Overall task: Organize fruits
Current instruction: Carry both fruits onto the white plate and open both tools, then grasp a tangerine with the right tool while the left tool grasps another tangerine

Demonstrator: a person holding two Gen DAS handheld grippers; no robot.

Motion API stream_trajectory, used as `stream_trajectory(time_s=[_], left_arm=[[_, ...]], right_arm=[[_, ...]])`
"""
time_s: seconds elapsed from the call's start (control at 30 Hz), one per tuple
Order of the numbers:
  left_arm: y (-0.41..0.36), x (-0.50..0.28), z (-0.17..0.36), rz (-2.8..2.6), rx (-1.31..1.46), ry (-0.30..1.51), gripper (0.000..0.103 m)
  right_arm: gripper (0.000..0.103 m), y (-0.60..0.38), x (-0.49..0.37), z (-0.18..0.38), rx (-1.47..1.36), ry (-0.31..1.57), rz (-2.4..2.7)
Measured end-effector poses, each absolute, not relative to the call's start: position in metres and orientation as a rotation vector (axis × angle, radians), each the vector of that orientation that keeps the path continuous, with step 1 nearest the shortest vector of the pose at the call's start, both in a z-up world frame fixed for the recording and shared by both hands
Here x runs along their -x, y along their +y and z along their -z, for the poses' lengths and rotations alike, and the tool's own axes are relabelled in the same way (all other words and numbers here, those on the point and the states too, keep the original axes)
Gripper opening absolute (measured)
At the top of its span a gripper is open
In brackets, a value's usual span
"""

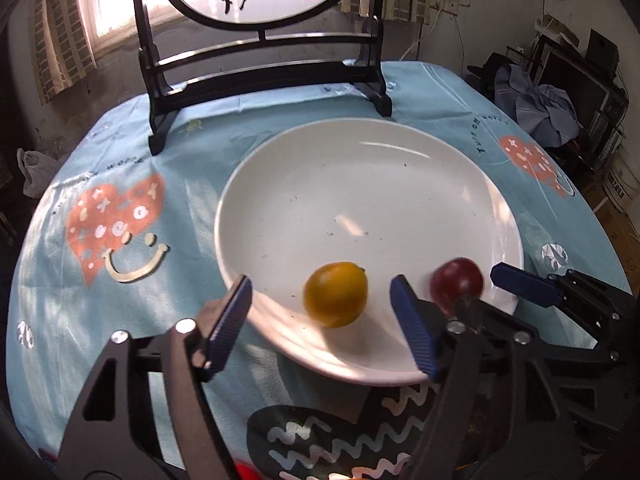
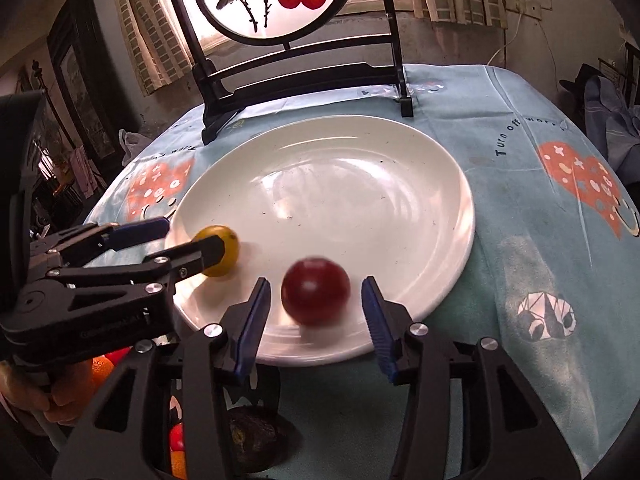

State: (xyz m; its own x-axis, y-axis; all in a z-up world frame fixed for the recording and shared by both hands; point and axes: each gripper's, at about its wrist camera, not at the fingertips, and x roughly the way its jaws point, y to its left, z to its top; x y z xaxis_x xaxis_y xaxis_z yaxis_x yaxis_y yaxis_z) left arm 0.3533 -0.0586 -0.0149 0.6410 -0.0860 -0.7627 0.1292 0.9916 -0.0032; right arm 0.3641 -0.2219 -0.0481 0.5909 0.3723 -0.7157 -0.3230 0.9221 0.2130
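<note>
the blue cloth [image 2: 532, 184] over the counter carries dark lettering that reads "turn off wor..." in the right wrist view; the same line shows in the left wrist view only curved and partly legible. faint embossed lettering on the side of the left claw's body in the right wrist view is too small to read.

the white plate [image 1: 360, 168] sits on the cloth before a dark wooden stand [image 1: 260, 68] holding a round painted panel with two red fruits on a branch. a yellow-orange fruit [image 1: 335, 294] lies on the near part of the plate, between the spread blue fingers of the left claw [image 1: 320, 312], touching neither. the left claw stands apart, gripping nothing.

the dark red fruit [image 2: 315, 290] lies on the plate's near edge, blurred, between the fingers of the right claw [image 2: 316, 308], with a gap on both sides. the right claw is likewise apart.

only the right wrist view shows a hand [image 2: 60, 396] gripping the left tool's handle, orange and red fruit [image 2: 106, 364] low at the left, and a dark lumpy thing [image 2: 256, 440] at the bottom that i cannot identify. only the left wrist view shows a white bag [image 1: 34, 172] past the counter's left edge and crumpled blue cloth [image 1: 536, 100] on furniture at the right. in the left wrist view the red fruit [image 1: 456, 280] sits just right of the yellow one, partly hidden behind the left claw's right finger.
</note>
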Motion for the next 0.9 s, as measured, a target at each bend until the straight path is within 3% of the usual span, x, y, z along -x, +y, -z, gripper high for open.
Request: stream_trajectory(time_s=[0.1,0.23,0.57,0.9], left_arm=[[-0.050,-0.331,-0.005,0.120,-0.051,0.814,0.093],[-0.032,-0.290,-0.013,0.133,-0.041,0.795,0.098],[0.032,-0.221,0.016,0.008,0.062,0.795,0.100],[0.026,-0.212,0.026,0.011,0.011,0.832,0.100]], right_arm=[[0.056,-0.222,-0.352,0.036,-0.052,0.809,-0.407],[0.057,-0.220,-0.326,0.025,-0.041,0.787,-0.445],[0.057,-0.202,-0.264,0.036,0.044,0.841,-0.517],[0.057,-0.186,-0.250,0.051,0.107,0.902,-0.552]])
